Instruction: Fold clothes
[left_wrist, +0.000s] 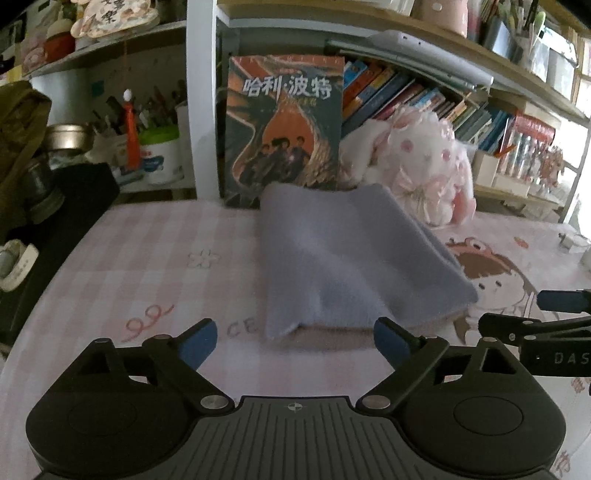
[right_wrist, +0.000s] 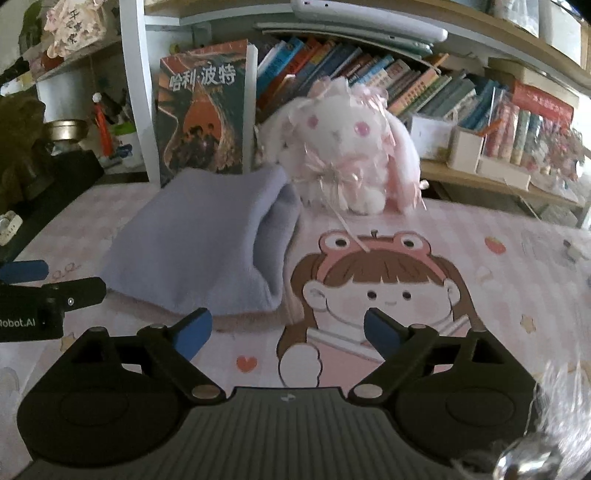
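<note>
A lavender fleece garment (left_wrist: 343, 258) lies folded into a thick rectangle on the pink checked table cover (left_wrist: 147, 266), its layered edges facing right (right_wrist: 207, 251). My left gripper (left_wrist: 295, 341) hovers open just short of the garment's near edge, nothing between its blue fingers. My right gripper (right_wrist: 288, 328) is open too, a little to the right of the garment's near right corner, over a cartoon girl print (right_wrist: 373, 280). Each gripper shows at the side of the other's view: the right one (left_wrist: 546, 317), the left one (right_wrist: 40, 288).
Behind the garment a large book (left_wrist: 284, 125) stands upright, and a white and pink plush rabbit (right_wrist: 343, 151) sits right beside the garment's far right corner. Shelves of books (right_wrist: 424, 85) line the back. Dark objects (left_wrist: 55, 206) crowd the left table edge.
</note>
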